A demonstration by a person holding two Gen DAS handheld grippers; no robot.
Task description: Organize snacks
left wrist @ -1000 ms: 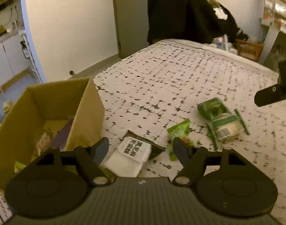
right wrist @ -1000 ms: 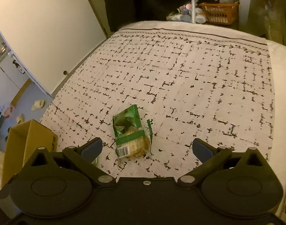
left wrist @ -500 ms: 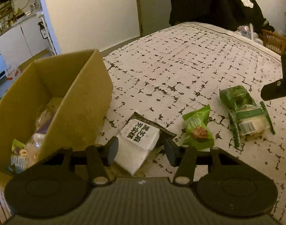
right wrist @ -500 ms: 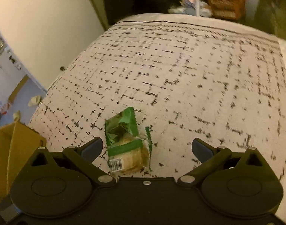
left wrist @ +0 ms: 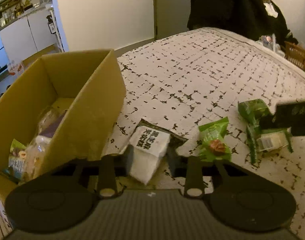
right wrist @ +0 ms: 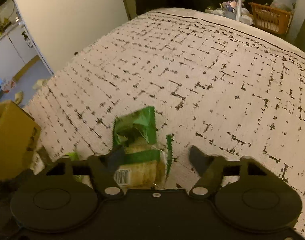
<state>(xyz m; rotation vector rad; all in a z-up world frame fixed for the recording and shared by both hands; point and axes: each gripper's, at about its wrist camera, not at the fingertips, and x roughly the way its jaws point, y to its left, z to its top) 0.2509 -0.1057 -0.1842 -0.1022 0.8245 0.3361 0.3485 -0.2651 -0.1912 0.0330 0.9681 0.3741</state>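
Presently, the bedspread point(right wrist: 192, 64): cream cloth with a broken black grid, bearing all the items listed.
Left gripper point(left wrist: 148, 158): jaws have just been closing and now stand narrow, both fingers against the sides of the white snack packet point(left wrist: 150, 150); the grip looks made.
White snack packet: black printed characters on top, a dark wrapper edge behind it, lying just beside the cardboard box point(left wrist: 96, 108).
Cardboard box: open, at the left edge of the bedspread, several wrapped snacks inside.
Light green snack pouch point(left wrist: 214, 142): loose, between the white packet and the green cracker pack point(right wrist: 140, 152).
Right gripper point(right wrist: 156, 158): jaws have just been closing, about half open; left finger touches the cracker pack, right finger stands clear.
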